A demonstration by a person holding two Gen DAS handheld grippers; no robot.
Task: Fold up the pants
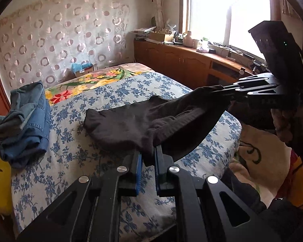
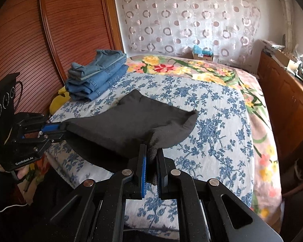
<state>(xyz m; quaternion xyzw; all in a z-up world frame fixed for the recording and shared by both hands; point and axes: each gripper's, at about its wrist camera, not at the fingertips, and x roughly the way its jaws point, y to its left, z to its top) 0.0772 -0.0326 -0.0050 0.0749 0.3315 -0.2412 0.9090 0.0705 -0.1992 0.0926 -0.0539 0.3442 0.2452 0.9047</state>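
Left tool (image 1: 148, 157) and right tool (image 2: 151, 157) each clamped on black pants (image 2: 131, 125), far end resting mid-bed (image 2: 212, 104); folded jeans (image 2: 97, 76) at bed's far left corner.

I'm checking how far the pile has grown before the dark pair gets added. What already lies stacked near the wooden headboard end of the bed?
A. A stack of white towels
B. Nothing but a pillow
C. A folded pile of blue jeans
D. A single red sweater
C: the folded blue jeans sit stacked on the flowered bedspread, apart from the black pants that the left gripper and right gripper both pinch.
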